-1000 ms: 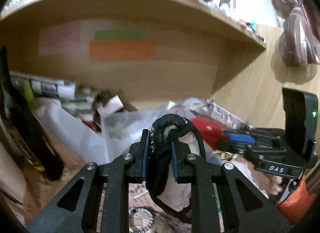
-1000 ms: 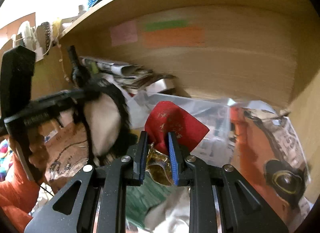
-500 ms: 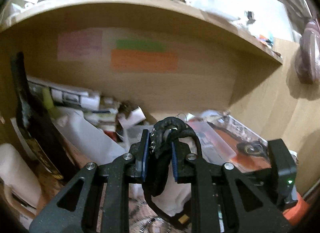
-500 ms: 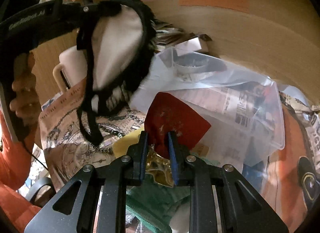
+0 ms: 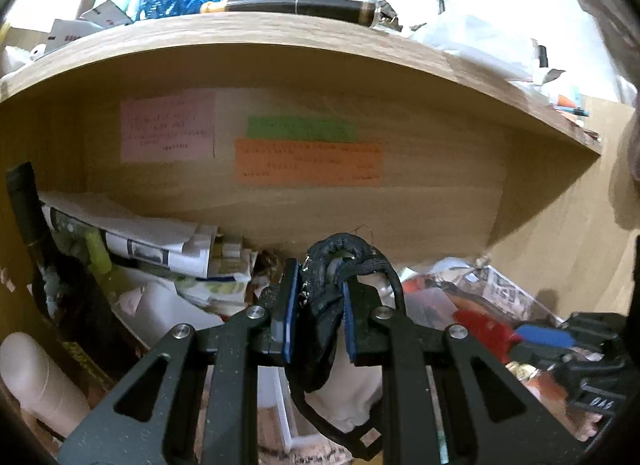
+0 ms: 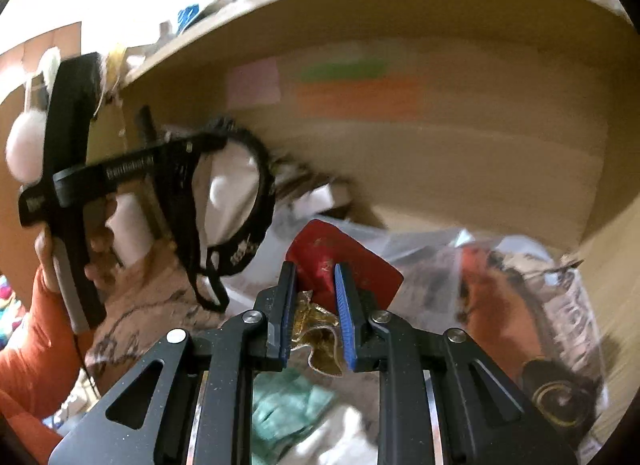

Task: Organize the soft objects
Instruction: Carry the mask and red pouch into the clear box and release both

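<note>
Both grippers are clenched on soft items. Left gripper (image 5: 318, 297) pinches the bunched black edge of a black-and-white fabric pouch (image 5: 344, 393), which hangs below the fingers with its white panel and a thin black strap loop dangling. From the right wrist view, that pouch (image 6: 232, 193) is held up in the air at the left, in front of the wooden shelf back (image 6: 460, 169), with the person's hand (image 6: 96, 241) wrapped round the handle. Right gripper (image 6: 316, 301) is closed on a red cloth pouch (image 6: 340, 265) with gold trim (image 6: 320, 341) crumpled between the blue pads, just above a clear plastic bag (image 6: 420, 265) and a teal cloth (image 6: 288, 405). Pink, green and orange sticky notes (image 5: 308, 161) sit on the shelf back, above stacked newspapers (image 5: 152, 245).
</note>
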`<action>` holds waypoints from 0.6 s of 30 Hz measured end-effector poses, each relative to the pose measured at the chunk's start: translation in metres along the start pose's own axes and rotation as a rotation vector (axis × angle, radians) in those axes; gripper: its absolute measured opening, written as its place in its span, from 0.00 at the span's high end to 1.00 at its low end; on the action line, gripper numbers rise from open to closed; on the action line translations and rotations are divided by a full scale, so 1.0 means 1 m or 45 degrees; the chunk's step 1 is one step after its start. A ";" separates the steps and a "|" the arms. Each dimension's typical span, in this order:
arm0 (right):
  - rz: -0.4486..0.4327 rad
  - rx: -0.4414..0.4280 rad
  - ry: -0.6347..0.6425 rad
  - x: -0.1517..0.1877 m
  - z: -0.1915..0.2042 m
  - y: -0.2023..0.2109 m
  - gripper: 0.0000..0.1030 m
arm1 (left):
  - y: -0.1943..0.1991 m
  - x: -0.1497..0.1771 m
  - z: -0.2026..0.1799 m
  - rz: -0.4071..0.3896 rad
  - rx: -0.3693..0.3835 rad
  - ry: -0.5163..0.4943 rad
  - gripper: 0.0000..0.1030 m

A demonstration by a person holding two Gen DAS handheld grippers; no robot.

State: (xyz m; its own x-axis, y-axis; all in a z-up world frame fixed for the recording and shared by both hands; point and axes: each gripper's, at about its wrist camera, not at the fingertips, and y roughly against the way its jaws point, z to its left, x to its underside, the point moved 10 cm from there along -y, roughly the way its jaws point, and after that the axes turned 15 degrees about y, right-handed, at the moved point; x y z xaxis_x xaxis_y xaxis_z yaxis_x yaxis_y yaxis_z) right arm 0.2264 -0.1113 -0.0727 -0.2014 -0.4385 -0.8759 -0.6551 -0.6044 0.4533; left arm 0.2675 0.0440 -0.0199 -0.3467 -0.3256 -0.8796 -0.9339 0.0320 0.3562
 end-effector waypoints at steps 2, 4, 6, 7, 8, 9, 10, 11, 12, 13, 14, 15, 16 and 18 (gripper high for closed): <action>-0.015 0.035 -0.008 -0.005 -0.008 0.001 0.83 | -0.012 0.000 -0.002 -0.001 -0.018 0.005 0.82; -0.014 0.069 -0.016 -0.007 -0.017 -0.003 0.83 | -0.020 0.001 -0.001 0.006 -0.033 0.007 0.82; 0.008 0.087 -0.024 -0.005 -0.024 -0.014 0.83 | -0.032 0.005 0.000 0.022 -0.053 0.008 0.82; 0.024 0.097 -0.024 -0.004 -0.028 -0.020 0.83 | -0.037 0.007 0.001 0.030 -0.063 0.006 0.82; 0.039 0.103 -0.026 -0.002 -0.030 -0.025 0.83 | -0.043 0.010 0.002 0.041 -0.075 0.001 0.82; 0.061 0.104 -0.030 0.001 -0.032 -0.032 0.83 | -0.049 0.015 0.003 0.058 -0.088 -0.003 0.82; 0.083 0.104 -0.032 0.005 -0.034 -0.039 0.83 | -0.056 0.020 0.005 0.079 -0.098 -0.008 0.82; 0.115 0.109 -0.032 0.011 -0.036 -0.049 0.83 | -0.061 0.026 0.007 0.102 -0.105 -0.010 0.82; 0.135 0.108 -0.033 0.014 -0.038 -0.053 0.83 | -0.067 0.032 0.009 0.133 -0.110 -0.011 0.82; 0.161 0.101 -0.038 0.018 -0.040 -0.060 0.83 | -0.073 0.040 0.012 0.166 -0.113 -0.014 0.82; 0.186 0.092 -0.044 0.023 -0.041 -0.066 0.83 | -0.078 0.047 0.014 0.199 -0.115 -0.018 0.82; 0.217 0.078 -0.051 0.029 -0.041 -0.073 0.83 | -0.083 0.055 0.016 0.243 -0.120 -0.022 0.82; 0.244 0.067 -0.054 0.035 -0.041 -0.078 0.83 | -0.087 0.062 0.018 0.275 -0.121 -0.022 0.82; 0.302 0.050 -0.053 0.046 -0.042 -0.088 0.83 | -0.094 0.076 0.022 0.346 -0.114 -0.015 0.82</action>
State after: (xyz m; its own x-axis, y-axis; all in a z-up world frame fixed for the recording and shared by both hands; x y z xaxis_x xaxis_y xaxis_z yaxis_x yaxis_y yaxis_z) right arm 0.3059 -0.1064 -0.1458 -0.3823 -0.5365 -0.7523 -0.6138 -0.4612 0.6408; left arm 0.3269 0.0367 -0.1269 -0.5846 -0.3057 -0.7515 -0.7953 0.0330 0.6053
